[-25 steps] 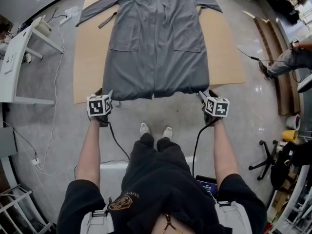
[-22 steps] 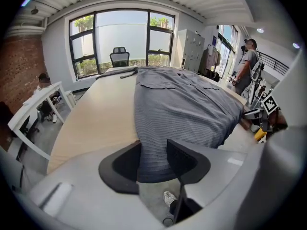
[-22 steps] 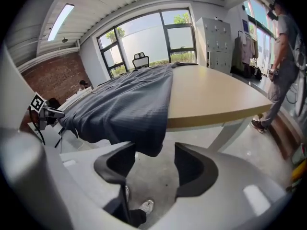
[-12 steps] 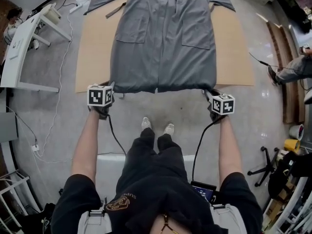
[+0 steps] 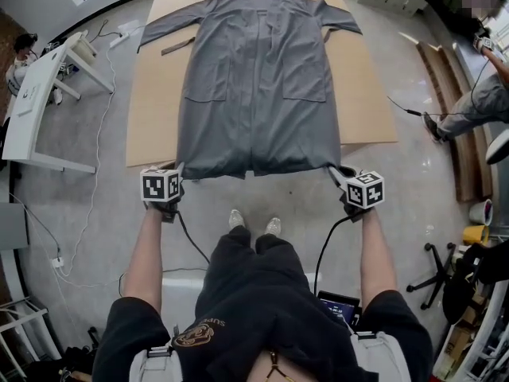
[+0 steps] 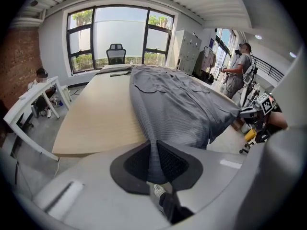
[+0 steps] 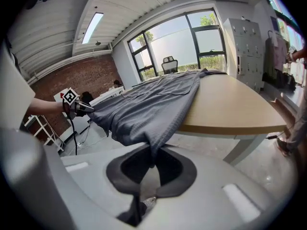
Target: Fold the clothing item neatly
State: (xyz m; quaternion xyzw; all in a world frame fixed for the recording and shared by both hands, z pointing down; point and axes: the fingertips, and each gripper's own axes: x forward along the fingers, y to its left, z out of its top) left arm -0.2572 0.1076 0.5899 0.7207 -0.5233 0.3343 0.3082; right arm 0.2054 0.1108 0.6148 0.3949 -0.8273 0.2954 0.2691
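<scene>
Fabric sits between both pairs of jaws: the left tool (image 5: 177, 169) and the right tool (image 5: 339, 172) are closing on the two hem corners of the long grey fabric coat (image 5: 258, 86), pads pinching the cloth. Ahead of both tools, the coat lies spread flat on the light wooden desk (image 5: 155, 110), its hem reaching just past the near edge.

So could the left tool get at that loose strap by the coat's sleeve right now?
Probably not. The left tool is closing on the coat at its near hem corner, cloth between its jaws, and the strap lies near the table's far end, the coat's whole length away.
</scene>
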